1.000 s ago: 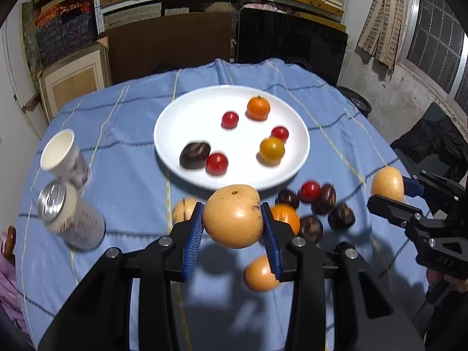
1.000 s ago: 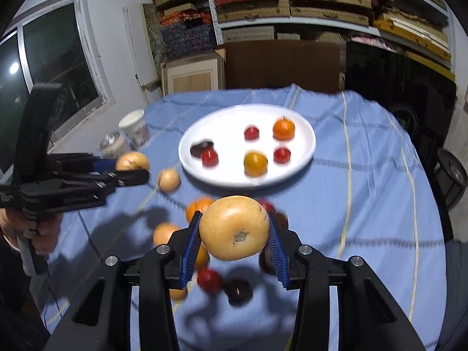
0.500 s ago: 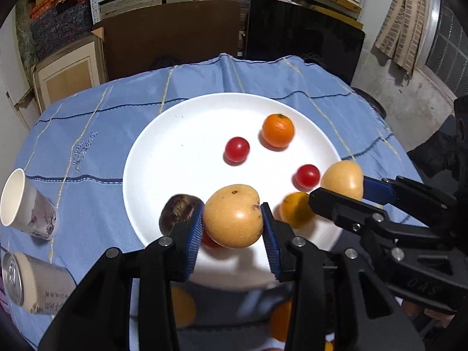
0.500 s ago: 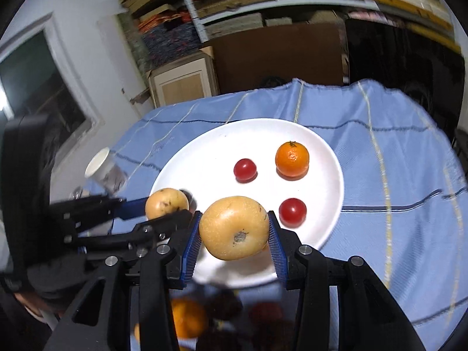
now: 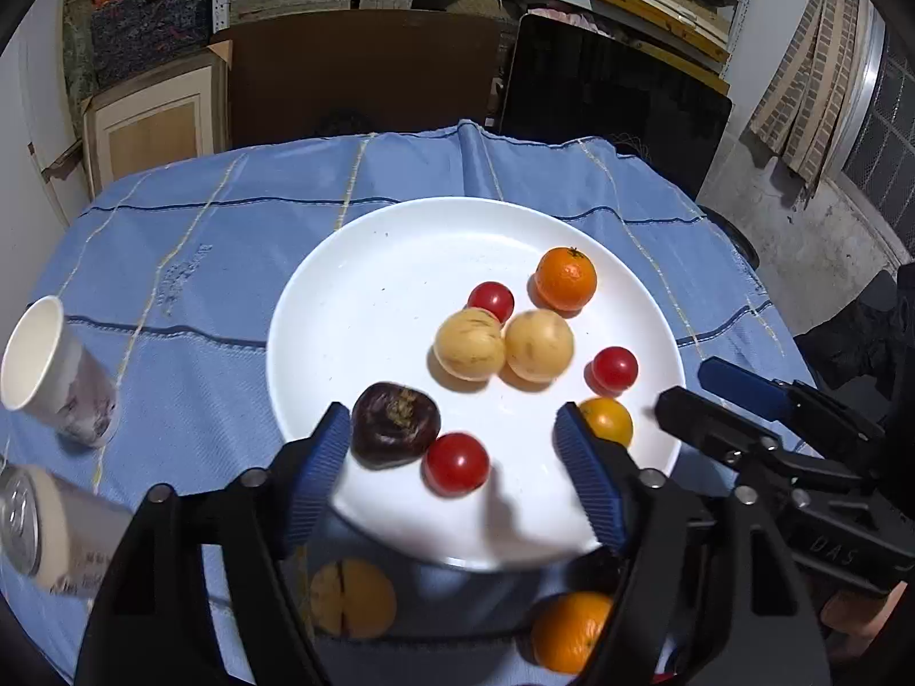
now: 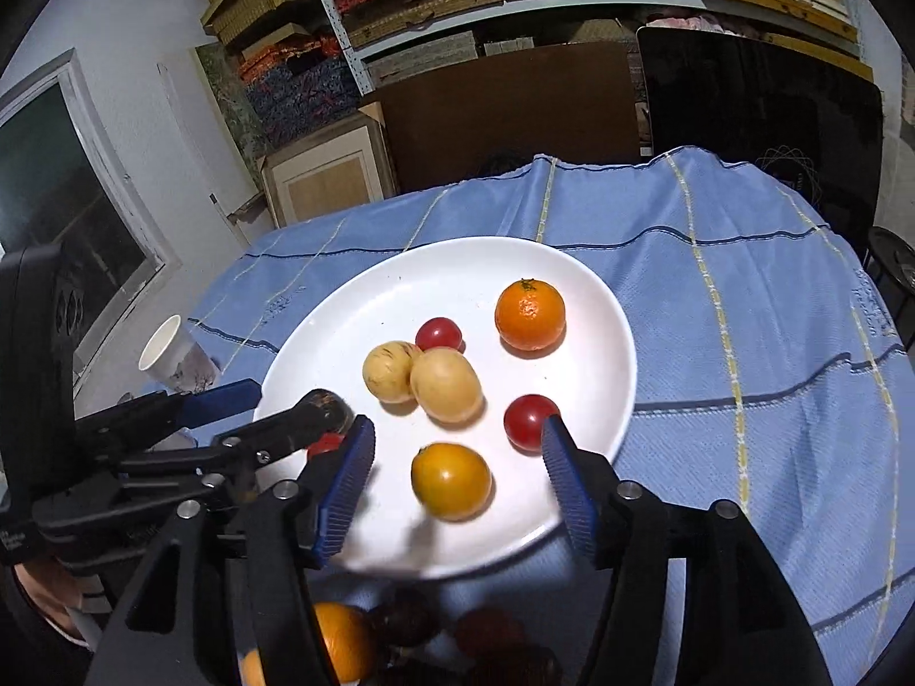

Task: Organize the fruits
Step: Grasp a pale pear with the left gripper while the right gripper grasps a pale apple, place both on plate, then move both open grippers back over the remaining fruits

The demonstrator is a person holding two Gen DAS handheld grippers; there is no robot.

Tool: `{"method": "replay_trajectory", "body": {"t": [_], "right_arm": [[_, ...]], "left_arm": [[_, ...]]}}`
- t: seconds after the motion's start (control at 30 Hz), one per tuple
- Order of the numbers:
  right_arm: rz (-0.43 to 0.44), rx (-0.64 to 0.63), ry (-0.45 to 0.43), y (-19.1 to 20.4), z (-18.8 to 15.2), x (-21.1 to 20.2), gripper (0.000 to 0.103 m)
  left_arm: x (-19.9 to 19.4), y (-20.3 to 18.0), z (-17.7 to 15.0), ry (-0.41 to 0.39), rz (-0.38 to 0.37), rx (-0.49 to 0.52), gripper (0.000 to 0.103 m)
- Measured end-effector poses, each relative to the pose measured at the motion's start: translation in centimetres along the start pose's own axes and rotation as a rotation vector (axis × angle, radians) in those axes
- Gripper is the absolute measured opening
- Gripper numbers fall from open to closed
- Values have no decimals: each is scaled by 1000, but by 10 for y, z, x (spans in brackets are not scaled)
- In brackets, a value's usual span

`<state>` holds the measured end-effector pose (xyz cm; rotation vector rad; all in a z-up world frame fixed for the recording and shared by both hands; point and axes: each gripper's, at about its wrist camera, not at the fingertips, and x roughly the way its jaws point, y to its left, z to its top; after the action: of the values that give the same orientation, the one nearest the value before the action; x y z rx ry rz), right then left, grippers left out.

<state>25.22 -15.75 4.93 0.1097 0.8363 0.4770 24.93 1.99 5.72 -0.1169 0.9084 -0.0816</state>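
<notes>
A white plate (image 5: 366, 297) (image 6: 595, 377) sits on the blue cloth. Two pale yellow fruits (image 5: 470, 344) (image 5: 538, 345) lie side by side at its middle, also in the right wrist view (image 6: 390, 371) (image 6: 446, 384). Around them lie an orange (image 5: 566, 278) (image 6: 529, 315), three red tomatoes (image 5: 490, 300), a yellow tomato (image 5: 607, 422) (image 6: 452, 480) and a dark purple fruit (image 5: 394, 432). My left gripper (image 5: 452, 474) is open and empty over the plate's near edge. My right gripper (image 6: 457, 474) is open and empty over the plate.
A paper cup (image 5: 51, 371) and a can (image 5: 40, 531) stand at the left. More loose fruit lies on the cloth in front of the plate, including an orange (image 5: 572, 631) and a yellow fruit (image 5: 351, 597). Shelves and boxes stand behind the table.
Both grippers moved over the plate, opened and let go of their pale yellow fruits, which now lie together at the plate's middle.
</notes>
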Motion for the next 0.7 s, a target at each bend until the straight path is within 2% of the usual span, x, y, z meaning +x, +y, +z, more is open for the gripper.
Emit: {"method": "replay_trajectory", "body": {"t": [0.2, 0.27, 0.33, 0.4, 0.6, 0.7], "right_arm": [[17, -13, -27, -4, -30, -46, 64], [3, -34, -29, -4, -45, -59, 71], [-23, -75, -29, -2, -62, -69, 72], [-48, -102, -28, 1, -75, -76, 72], [-52, -170, -1, 12, -114, -85, 72], [-24, -199, 25, 16, -129, -87, 72]], "left_arm": [[-28, -5, -36, 7, -25, 30, 76], [-36, -7, -52, 3, -13, 50, 77], [-43, -9, -69, 7, -6, 61, 79], [-50, -11, -82, 8, -6, 72, 80], [-70, -10, -117, 1, -9, 72, 84], [-77, -8, -133, -13, 10, 82, 84]]}}
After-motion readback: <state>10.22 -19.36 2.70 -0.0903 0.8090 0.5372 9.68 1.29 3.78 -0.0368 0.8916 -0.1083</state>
